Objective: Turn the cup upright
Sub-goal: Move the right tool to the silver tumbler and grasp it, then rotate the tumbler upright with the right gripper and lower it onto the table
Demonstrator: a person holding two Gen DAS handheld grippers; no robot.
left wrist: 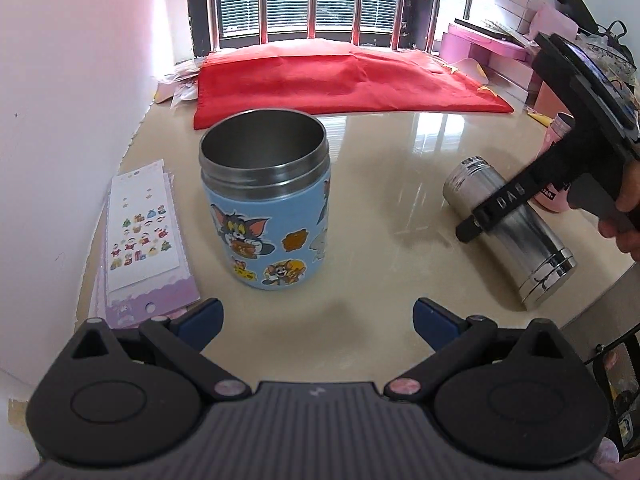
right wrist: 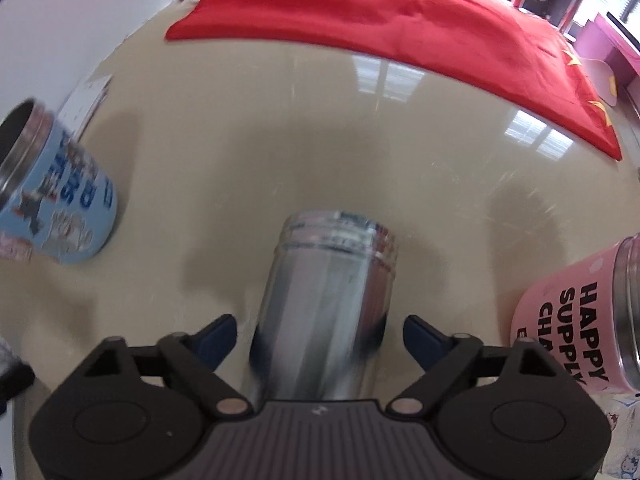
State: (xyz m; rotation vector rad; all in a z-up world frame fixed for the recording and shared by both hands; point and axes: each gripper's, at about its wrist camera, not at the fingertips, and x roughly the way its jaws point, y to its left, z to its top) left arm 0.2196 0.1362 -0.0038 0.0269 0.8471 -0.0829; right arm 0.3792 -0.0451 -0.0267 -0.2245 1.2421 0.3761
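Right wrist view: right tongs spread wide around a silver cup lying on its side on the table.
Its body sits between the 2 blue pads, apparently touching neither. Left tongs gape wide and hold nothing, just behind an upright blue cartoon cup; a red cloth lies well beyond.

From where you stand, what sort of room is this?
Probably a home room, at a desk by a barred window: cartoon-stickered blue steel cup, paper sticker sheets, pink storage boxes.
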